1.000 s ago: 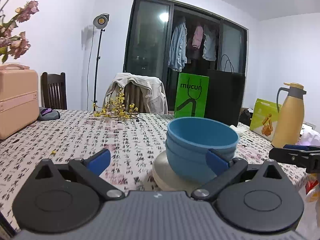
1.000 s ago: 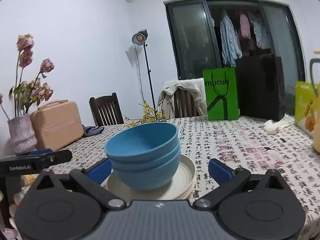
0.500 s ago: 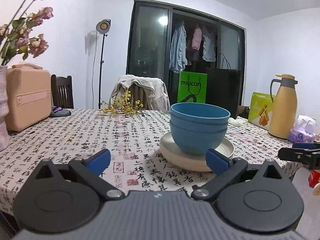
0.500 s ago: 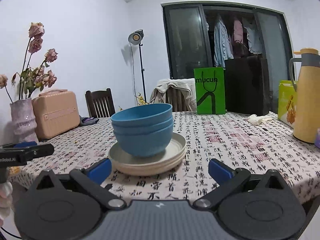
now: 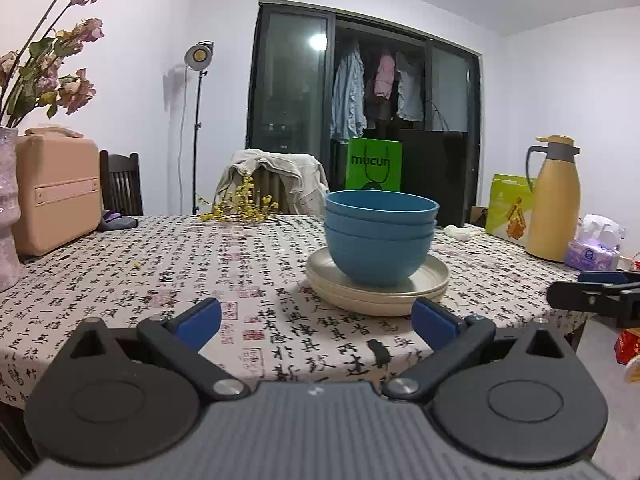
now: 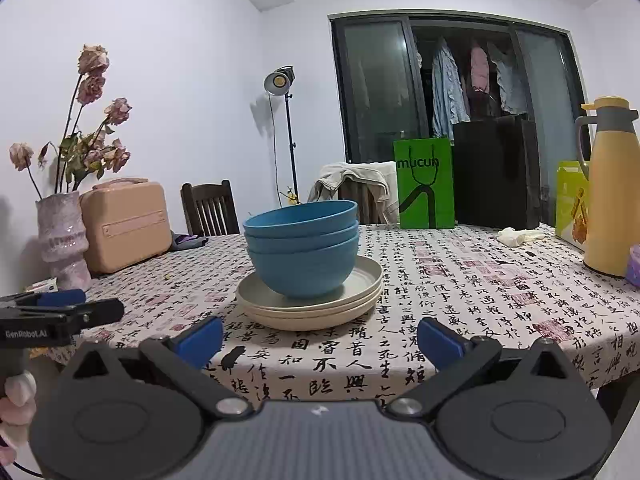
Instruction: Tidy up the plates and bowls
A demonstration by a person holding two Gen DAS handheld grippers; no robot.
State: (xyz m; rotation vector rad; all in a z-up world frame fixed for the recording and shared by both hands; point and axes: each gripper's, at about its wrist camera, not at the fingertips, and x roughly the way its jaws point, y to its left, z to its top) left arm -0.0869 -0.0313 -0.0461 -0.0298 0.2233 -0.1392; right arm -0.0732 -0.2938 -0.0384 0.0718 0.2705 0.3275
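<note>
Standing at the far left of the table, a pale ribbed vase (image 6: 64, 240) with dried pink roses (image 6: 94, 92) is seen, and a peach-coloured case (image 6: 126, 224) is set just beside it on the calligraphy-printed tablecloth (image 6: 460, 292). A dark wooden chair (image 6: 210, 208) is placed behind the table, and a lamp on a tall stand (image 6: 282, 84) is positioned against the wall. Near the table's front edge, three blue bowls (image 6: 302, 248) are nested together and are rested on a stack of cream plates (image 6: 310, 304); in the left wrist view the same bowls (image 5: 379, 236) and plates (image 5: 378, 284) are shown right of centre. The left gripper (image 5: 316, 316) is held short of the table edge with its blue-padded fingers (image 5: 200, 316) spread wide apart, and nothing is held between them. The right gripper (image 6: 320, 334) is likewise held in front of the stack, its jaws set well apart and empty, and no contact with the plates is made by either tool. Behind the stack, a chair draped with a pale jacket (image 6: 354, 178) is seen, followed by a green paper bag (image 6: 424, 184) and a black bag (image 6: 496, 172) standing upright at the table's far edge. At the right end, a yellow thermos jug (image 6: 610, 188) is stood upright.
</note>
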